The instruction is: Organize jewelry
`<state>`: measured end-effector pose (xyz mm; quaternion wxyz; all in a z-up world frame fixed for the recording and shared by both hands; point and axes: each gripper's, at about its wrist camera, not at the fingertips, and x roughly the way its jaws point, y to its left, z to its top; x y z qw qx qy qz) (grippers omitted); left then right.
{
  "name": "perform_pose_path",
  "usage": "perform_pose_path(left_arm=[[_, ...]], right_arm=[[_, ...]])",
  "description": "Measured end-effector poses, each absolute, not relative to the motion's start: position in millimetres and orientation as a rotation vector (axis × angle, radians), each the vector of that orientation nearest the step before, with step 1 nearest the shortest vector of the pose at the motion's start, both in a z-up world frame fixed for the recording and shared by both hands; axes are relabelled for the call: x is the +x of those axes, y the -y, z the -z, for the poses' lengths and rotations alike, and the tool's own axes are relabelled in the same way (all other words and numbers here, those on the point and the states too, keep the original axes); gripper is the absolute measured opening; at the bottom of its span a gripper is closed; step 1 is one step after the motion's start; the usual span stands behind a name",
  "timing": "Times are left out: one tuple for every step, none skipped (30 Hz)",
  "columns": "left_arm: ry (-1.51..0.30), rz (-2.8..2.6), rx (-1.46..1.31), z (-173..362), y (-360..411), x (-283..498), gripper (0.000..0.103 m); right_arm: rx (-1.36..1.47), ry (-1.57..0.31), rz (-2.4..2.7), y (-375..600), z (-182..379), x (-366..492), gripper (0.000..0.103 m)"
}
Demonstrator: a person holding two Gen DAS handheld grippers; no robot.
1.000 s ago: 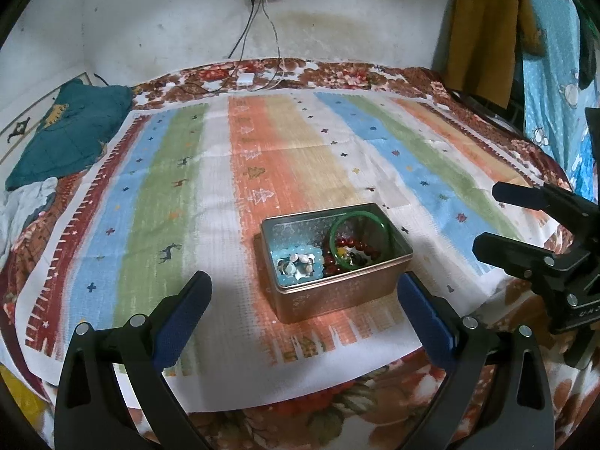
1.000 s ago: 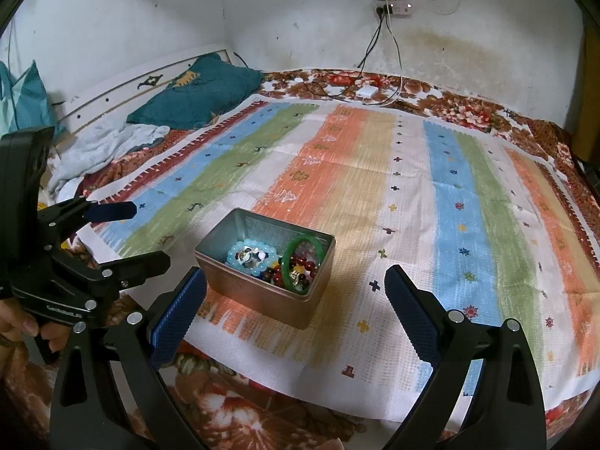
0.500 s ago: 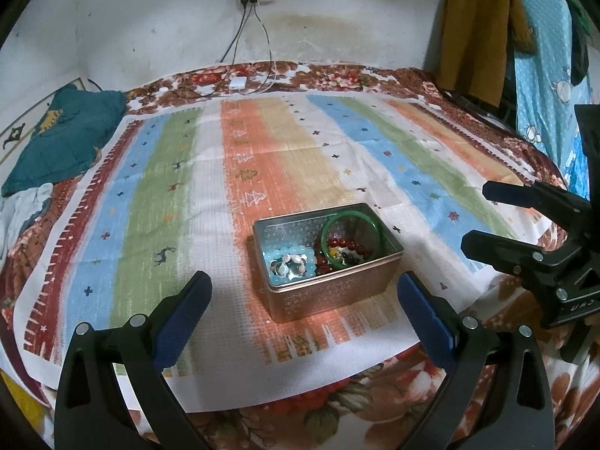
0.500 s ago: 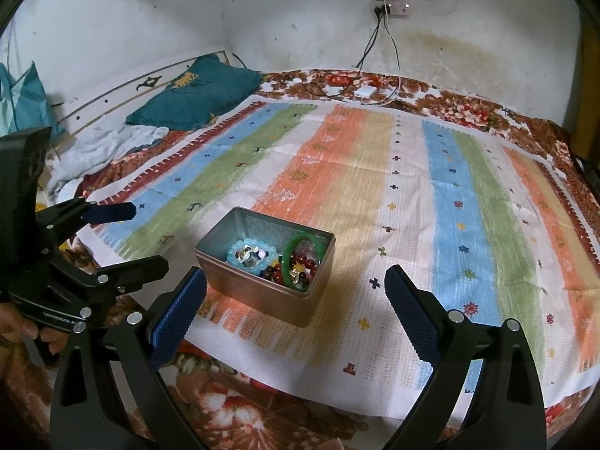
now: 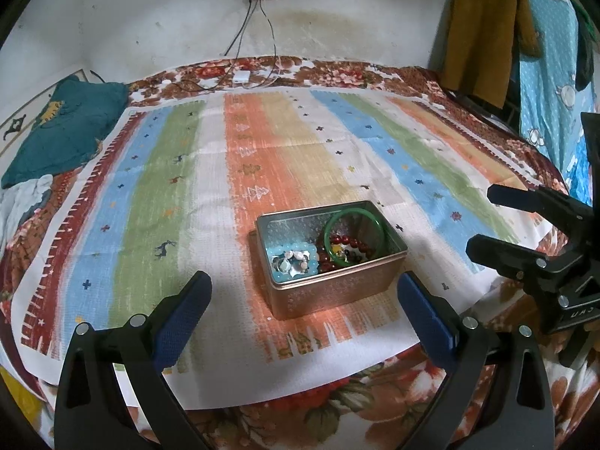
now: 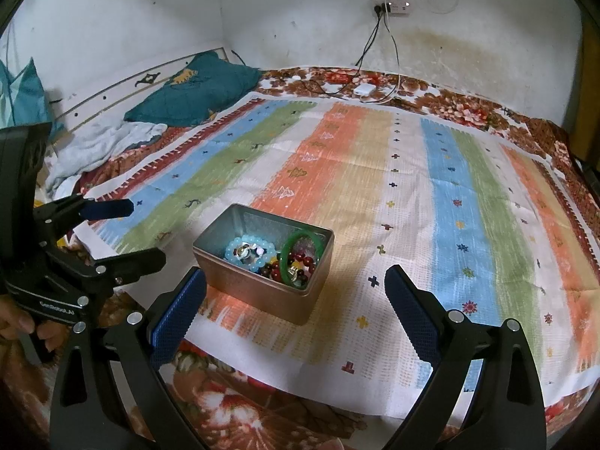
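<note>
An open metal tin (image 5: 339, 292) (image 6: 262, 294) stands on the striped cloth near its front edge. It holds a green bangle (image 5: 354, 238) (image 6: 300, 253), a light blue bead bracelet (image 5: 290, 262) (image 6: 245, 253), dark red beads (image 5: 347, 242) (image 6: 300, 258) and small trinkets. My left gripper (image 5: 303, 307) is open and empty, short of the tin. My right gripper (image 6: 296, 307) is open and empty, just short of the tin. Each gripper shows in the other's view: the right one (image 5: 498, 221) and the left one (image 6: 138, 232).
The striped cloth (image 5: 157, 195) (image 6: 450, 187) covers a floral bedspread (image 5: 337, 393). A teal pillow (image 5: 63, 127) (image 6: 198, 90) and crumpled clothes (image 6: 97, 146) lie at the far left. Cables and a white charger (image 6: 363, 89) lie by the back wall. Clothes (image 5: 483, 26) hang at the right.
The left wrist view has shifted slightly, so the tin sits a little further left and nearer in it. The right view is nearly unchanged. Both grippers stay open.
</note>
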<state>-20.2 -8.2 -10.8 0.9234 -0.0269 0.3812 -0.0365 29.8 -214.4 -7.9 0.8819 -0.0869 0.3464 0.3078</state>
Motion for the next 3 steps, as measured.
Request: perform_pose_path(left_arm=[[-0.783,0.077,-0.053,11.3,8.3,-19.8,0.097],[-0.783,0.081,-0.052,11.1,8.2,-20.1,0.097],[-0.783,0.084,-0.052,11.5,8.6,-19.6,0.097]], right_arm=[[-0.18,-0.72,-0.641,214.3,7.8,29.7,0.097],[-0.179,-0.719,-0.642,214.6,7.7,29.7,0.097],[-0.178,-0.718,-0.644,214.9,8.2,29.4,0.097]])
